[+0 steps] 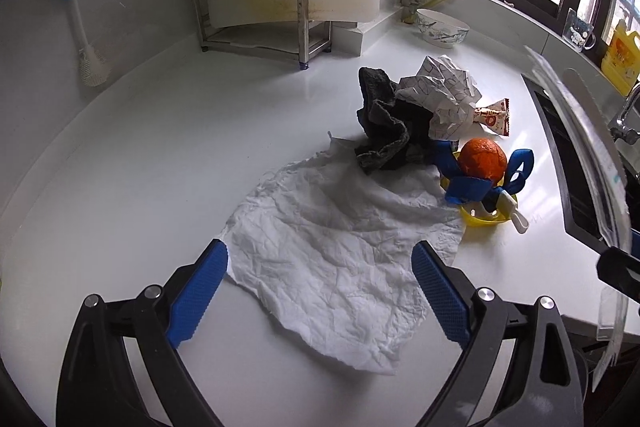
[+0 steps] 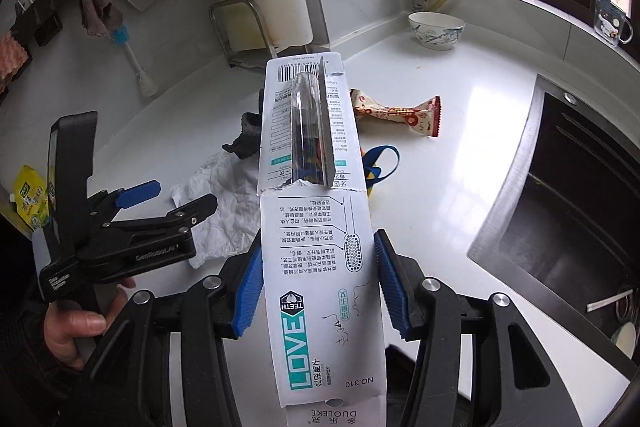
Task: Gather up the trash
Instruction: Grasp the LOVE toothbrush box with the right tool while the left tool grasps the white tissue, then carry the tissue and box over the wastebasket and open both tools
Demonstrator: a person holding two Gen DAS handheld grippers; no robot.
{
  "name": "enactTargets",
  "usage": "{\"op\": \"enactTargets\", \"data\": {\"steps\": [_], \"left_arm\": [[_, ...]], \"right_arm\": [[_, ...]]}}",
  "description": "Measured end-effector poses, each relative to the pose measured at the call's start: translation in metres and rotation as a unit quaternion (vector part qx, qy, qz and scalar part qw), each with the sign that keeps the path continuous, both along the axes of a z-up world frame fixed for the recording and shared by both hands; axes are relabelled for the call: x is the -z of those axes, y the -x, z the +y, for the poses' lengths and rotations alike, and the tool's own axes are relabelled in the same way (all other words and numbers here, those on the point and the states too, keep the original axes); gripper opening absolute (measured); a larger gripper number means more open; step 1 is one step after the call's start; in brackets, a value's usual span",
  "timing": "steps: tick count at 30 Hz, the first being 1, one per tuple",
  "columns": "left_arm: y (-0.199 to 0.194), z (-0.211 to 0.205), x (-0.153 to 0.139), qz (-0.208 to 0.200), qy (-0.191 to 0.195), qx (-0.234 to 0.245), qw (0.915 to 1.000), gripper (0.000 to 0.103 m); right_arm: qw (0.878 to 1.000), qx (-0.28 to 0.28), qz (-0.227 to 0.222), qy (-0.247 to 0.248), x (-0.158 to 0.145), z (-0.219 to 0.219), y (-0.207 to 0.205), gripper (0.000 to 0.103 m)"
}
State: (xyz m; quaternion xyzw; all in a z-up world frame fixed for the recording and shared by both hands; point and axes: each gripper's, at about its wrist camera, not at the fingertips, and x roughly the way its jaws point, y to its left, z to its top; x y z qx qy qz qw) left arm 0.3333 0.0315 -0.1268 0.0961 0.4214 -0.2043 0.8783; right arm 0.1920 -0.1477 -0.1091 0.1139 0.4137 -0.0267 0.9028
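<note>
While clamped on torn toothbrush packaging [image 2: 320,227], right gripper [image 2: 318,291] raised above white countertop [image 2: 460,131], blue pads [image 2: 250,291] pressing both long edges of card; clear blister bulging from upper half, ragged tear across middle. Left gripper [image 1: 320,287] spread wide, nothing between its fingers [image 1: 200,291], hovering over crumpled paper towel [image 1: 332,239] lying flat on countertop [image 1: 140,155]. Same gripper seen at left in right wrist view [image 2: 160,203], carried by a hand [image 2: 76,323]. Beyond towel: dark grey cloth [image 1: 384,123] heaped against crumpled patterned paper [image 1: 440,87]; red-and-cream snack wrapper [image 1: 494,117] just beside that paper; orange fruit [image 1: 482,157] resting on blue strap [image 1: 516,167] over yellow dish [image 1: 484,217]. Patterned bowl [image 1: 442,27] near back wall under gas valve; steel rack [image 1: 256,3] in corner; dark sink [image 2: 560,211] at right.
</note>
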Motion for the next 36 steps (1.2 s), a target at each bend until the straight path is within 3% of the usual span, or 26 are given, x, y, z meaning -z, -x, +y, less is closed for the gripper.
{"op": "enactTargets", "data": {"steps": [8, 11, 14, 16, 18, 19, 24, 36], "left_arm": [[-0.009, -0.022, 0.027, 0.020, -0.033, 0.009, 0.9992, 0.091], [-0.004, -0.023, 0.029, 0.017, -0.024, 0.015, 0.9994, 0.082], [0.001, -0.027, 0.026, 0.015, -0.016, 0.027, 0.9994, 0.065], [0.006, -0.030, 0.023, 0.015, -0.012, 0.035, 0.9992, 0.036], [0.008, -0.030, 0.021, 0.022, -0.009, 0.039, 0.9990, 0.014], [0.009, -0.030, 0.021, 0.027, -0.007, 0.039, 0.9988, 0.012], [0.020, -0.022, 0.015, 0.044, -0.002, 0.036, 0.9984, 0.009], [0.084, 0.004, -0.024, 0.023, -0.011, 0.019, 0.9995, 0.008]], "right_arm": [[0.999, 0.035, 0.002, -0.008, 0.000, -0.014, 0.030, 0.050], [0.999, 0.043, 0.001, -0.015, 0.001, -0.017, 0.037, 0.050], [0.999, 0.047, 0.003, -0.017, 0.002, -0.019, 0.043, 0.050], [0.999, 0.050, 0.004, -0.019, 0.003, -0.020, 0.048, 0.050], [0.998, 0.052, 0.004, -0.021, 0.003, -0.020, 0.053, 0.050], [0.998, 0.053, 0.004, -0.022, 0.003, -0.020, 0.056, 0.050], [0.998, 0.056, 0.003, -0.024, 0.001, -0.019, 0.071, 0.050], [0.999, 0.039, -0.001, -0.033, -0.005, -0.013, 0.108, 0.050]]}}
